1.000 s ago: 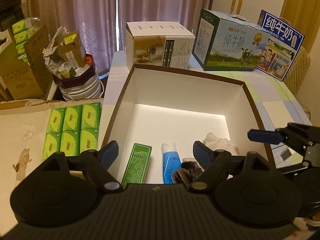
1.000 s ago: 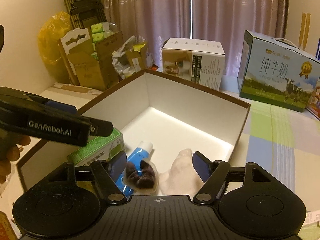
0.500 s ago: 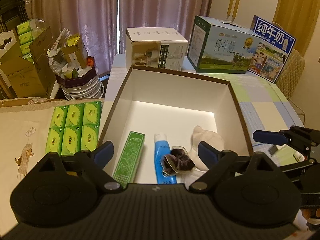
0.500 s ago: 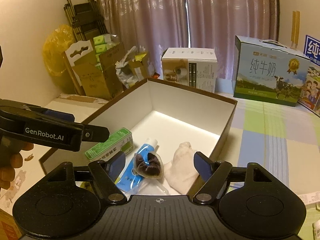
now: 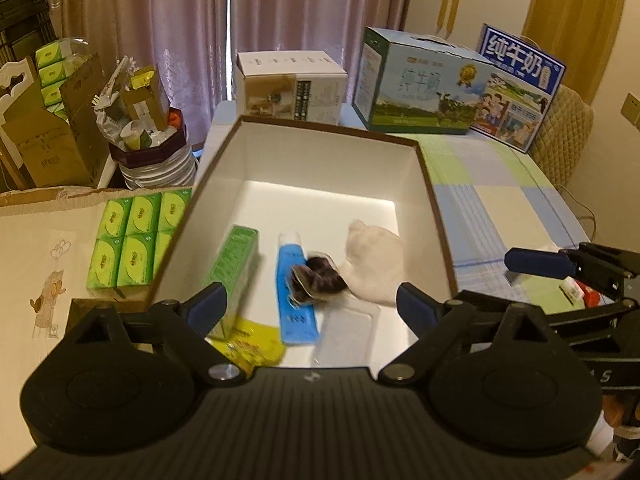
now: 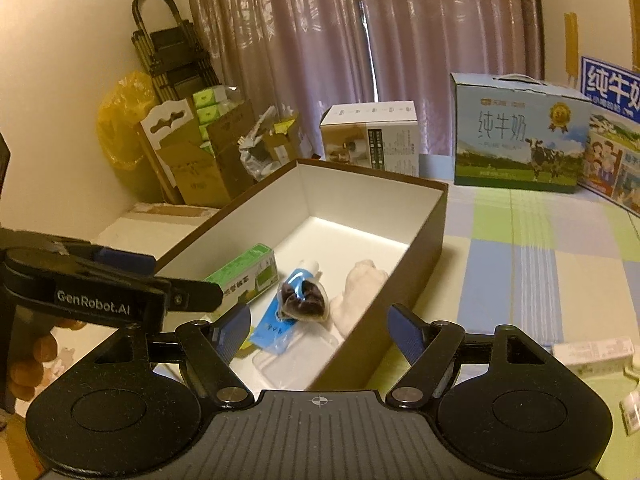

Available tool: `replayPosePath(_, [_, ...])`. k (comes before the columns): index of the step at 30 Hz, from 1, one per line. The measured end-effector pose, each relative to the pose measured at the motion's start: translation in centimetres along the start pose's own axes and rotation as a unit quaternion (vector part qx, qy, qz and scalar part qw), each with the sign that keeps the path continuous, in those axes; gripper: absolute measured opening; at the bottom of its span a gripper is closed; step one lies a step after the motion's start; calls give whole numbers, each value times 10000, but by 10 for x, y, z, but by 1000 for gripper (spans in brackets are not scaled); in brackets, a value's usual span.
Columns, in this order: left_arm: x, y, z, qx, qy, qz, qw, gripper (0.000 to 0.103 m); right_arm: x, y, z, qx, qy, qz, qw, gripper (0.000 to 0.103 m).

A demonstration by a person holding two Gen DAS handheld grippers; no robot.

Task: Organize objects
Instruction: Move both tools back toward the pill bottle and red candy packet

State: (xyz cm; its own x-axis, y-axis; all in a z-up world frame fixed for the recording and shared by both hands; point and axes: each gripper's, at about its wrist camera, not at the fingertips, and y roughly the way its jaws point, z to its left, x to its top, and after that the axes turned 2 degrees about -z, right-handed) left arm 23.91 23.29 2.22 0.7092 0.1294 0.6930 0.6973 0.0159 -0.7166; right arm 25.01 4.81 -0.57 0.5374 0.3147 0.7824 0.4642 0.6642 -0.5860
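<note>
Both the left tool (image 5: 312, 304) and the right tool (image 6: 318, 330) hang spread and empty above the brown box (image 5: 438, 216). Inside lie a green carton (image 5: 234, 260), blue tube (image 5: 294, 292) and what looks like a white cloth (image 5: 376, 264).

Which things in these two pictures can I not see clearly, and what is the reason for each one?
- Yellow packet: left wrist view, its near part is hidden behind the left tool.
- Clear plastic tray: right wrist view, the box wall and the right tool cover part of it.
- Green carton: left wrist view, print blurred.
- Small packages: right wrist view, cut off at the edge, labels too small.
</note>
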Motion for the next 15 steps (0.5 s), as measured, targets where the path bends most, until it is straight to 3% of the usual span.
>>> replayPosePath(15, [-34,-27,-61,-73,-14,118,9999,90,-26,-58,-41,106,312,34,9995,73])
